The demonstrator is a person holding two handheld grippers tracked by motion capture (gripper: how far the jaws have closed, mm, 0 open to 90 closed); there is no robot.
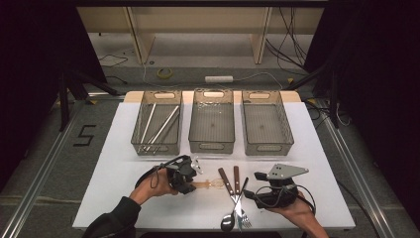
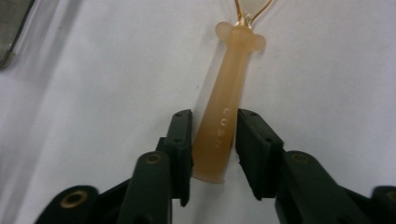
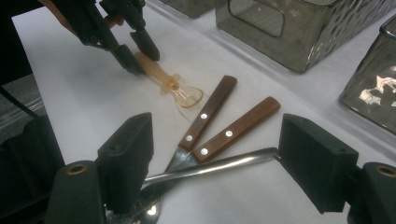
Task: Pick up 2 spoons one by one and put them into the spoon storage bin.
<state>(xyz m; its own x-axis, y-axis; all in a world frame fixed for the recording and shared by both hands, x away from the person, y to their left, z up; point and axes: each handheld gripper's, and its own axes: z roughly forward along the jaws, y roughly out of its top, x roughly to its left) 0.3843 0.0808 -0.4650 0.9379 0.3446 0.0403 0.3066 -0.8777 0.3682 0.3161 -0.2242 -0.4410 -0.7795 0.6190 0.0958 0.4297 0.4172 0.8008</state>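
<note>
**Left gripper closing on a translucent-handled utensil**

The amber translucent handle (image 2: 223,116) lies flat on the white bench (image 1: 124,148), its wire loop end (image 3: 189,95) pointing towards two wooden-handled utensils (image 3: 219,123). The left gripper (image 2: 214,140) straddles the handle near its butt end; its jaws stand partly closed, one pad just beside each flank of the handle, and whether they already press on it cannot be told. In the high view the left gripper (image 1: 185,178) sits left of centre at the near edge of the bench. The right gripper (image 3: 215,168) rests near the right; its jaws stand wide apart and hold nothing, with a steel spoon handle (image 3: 219,165) lying between them. Three grey bins (image 1: 213,126) line the far side of the bench; the left one contains long metal rods (image 1: 161,126).
</note>
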